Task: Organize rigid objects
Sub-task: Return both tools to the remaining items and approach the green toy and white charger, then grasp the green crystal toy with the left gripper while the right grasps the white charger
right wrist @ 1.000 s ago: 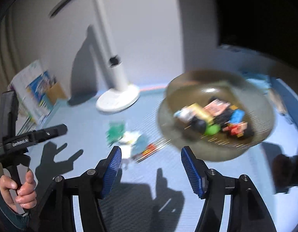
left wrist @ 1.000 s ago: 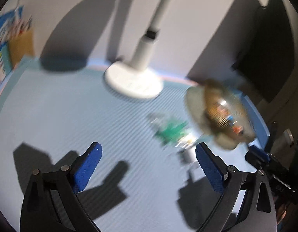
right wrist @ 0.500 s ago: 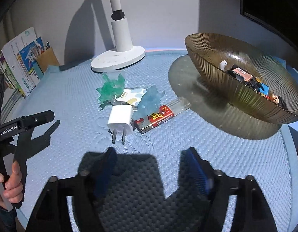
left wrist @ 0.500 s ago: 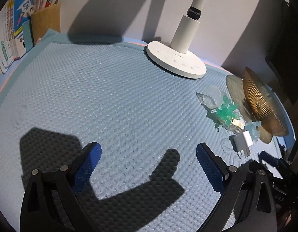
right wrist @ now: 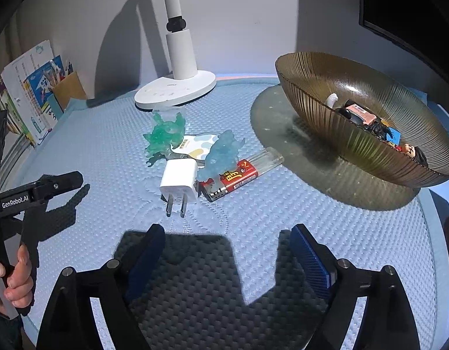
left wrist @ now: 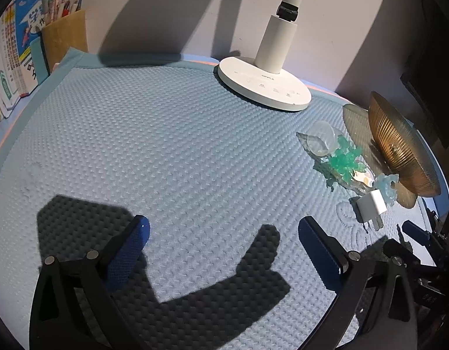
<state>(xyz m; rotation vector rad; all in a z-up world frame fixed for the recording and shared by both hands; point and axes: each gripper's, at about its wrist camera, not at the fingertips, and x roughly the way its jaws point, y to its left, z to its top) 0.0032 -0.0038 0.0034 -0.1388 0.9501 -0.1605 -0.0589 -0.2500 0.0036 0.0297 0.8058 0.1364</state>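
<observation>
On the blue foam mat [right wrist: 253, 233] lies a small heap: a white plug charger [right wrist: 179, 182], a red lighter [right wrist: 240, 176], a pale blue figure [right wrist: 221, 154], a green figure [right wrist: 164, 134] and a patterned card [right wrist: 196, 145]. A ribbed brown glass bowl [right wrist: 341, 110] at the right holds several small toys. My right gripper [right wrist: 226, 233] hovers just in front of the charger, jaws still opening, nothing between them. My left gripper [left wrist: 223, 227] stands wide over bare mat, jaws opening, empty; the charger [left wrist: 370, 204] and the green figure [left wrist: 345, 160] lie to its right.
A white desk lamp base [left wrist: 264, 86] stands at the back against the wall. Books and a brown pen holder [left wrist: 65, 36] sit at the back left. A hand [right wrist: 14, 277] holds the left gripper's handle at the left edge. A dark monitor [right wrist: 414, 14] is behind the bowl.
Both views swung down from a blurred look at the wall and bowl onto the mat, then held still. The right jaws have spread wider; the left jaws stayed wide.
</observation>
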